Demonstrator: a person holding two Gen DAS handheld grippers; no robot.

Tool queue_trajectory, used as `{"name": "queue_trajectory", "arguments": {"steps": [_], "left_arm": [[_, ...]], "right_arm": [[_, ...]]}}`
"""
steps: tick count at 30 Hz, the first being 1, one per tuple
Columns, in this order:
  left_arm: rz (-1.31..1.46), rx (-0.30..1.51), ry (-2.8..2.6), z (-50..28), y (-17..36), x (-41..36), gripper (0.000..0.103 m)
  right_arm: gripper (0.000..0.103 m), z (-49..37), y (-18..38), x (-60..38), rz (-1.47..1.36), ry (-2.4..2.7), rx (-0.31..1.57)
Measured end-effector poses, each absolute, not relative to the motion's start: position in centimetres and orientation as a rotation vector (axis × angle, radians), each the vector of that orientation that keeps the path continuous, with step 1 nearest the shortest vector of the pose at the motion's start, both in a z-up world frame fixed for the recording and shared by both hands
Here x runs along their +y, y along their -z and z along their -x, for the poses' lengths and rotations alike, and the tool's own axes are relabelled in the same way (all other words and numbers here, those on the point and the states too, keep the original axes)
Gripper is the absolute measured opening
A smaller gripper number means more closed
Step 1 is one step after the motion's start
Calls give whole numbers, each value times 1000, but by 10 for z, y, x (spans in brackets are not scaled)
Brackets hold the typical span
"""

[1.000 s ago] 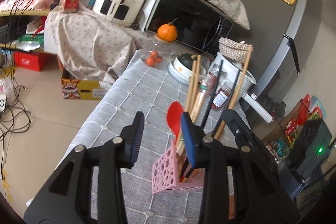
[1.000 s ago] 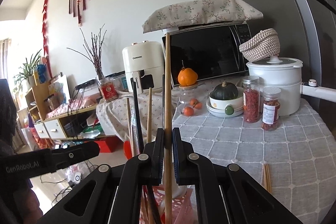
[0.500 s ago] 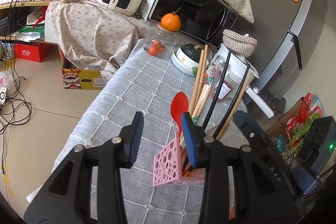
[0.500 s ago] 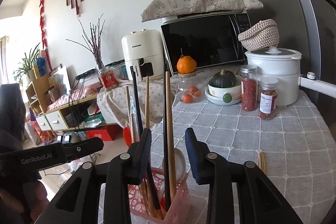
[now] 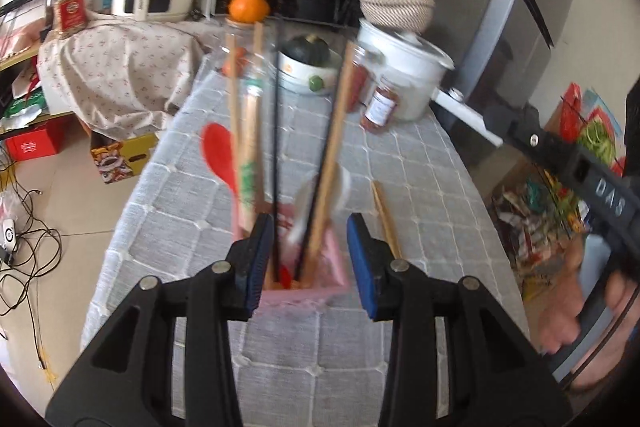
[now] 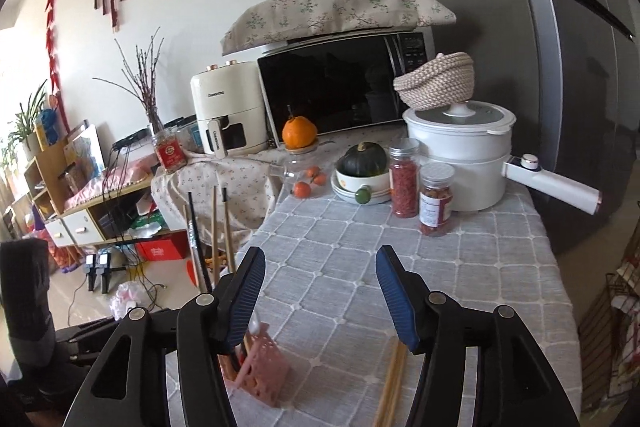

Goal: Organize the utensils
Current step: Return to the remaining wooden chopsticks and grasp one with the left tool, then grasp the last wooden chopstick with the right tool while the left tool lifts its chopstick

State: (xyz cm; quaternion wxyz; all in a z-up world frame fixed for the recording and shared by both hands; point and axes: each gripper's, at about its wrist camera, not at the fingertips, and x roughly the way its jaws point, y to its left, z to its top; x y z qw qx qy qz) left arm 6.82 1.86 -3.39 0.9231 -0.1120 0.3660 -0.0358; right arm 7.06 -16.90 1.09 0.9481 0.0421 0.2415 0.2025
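Low in both frames, two empty grippers flank a pink utensil holder (image 5: 316, 279).
Right gripper (image 6: 320, 295), jaws wide, should descend squarely over the loose wooden chopsticks (image 6: 392, 379); left gripper (image 5: 310, 259) gapes, holding nothing.

There is one pink plastic holder with round holes (image 5: 320, 283) on the one table with a grey checked cloth (image 6: 460, 267). In the holder stand one red plastic spoon (image 5: 219, 157) and one white spoon (image 5: 332, 187). Two loose wooden chopsticks (image 6: 392, 383) lie on the cloth. Farther back there are two glass jars with red stuff inside (image 6: 404, 183), one white pot with a long handle (image 6: 464, 163), one dark green pumpkin (image 6: 362, 159), one big orange fruit (image 6: 299, 131), one black microwave (image 6: 344, 91) and one cream air fryer (image 6: 228, 107).
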Motion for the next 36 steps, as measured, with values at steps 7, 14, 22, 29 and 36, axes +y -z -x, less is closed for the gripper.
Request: {"name": "queue_trajectory", "arguments": {"steps": [7,14,22,29,36], "left_arm": [[149,898,118,-86,48,-39,49],[140,1114,184,-134,95,-98,55],[246,1226,63,-192,149,-92,38],[202,1184,39,-195,152,-96,28],[113,1227,-7,-206,153,-96,10]], "right_arm": [[59,-89,0,-217,-90,-280,690],[59,-110,22,-266,-251,-193,830],[59,-111,25,-294,-326,-179,851],[59,-117,29,-301,-340,-182,866],[59,-116,29,-302,-337,-188,867]]}}
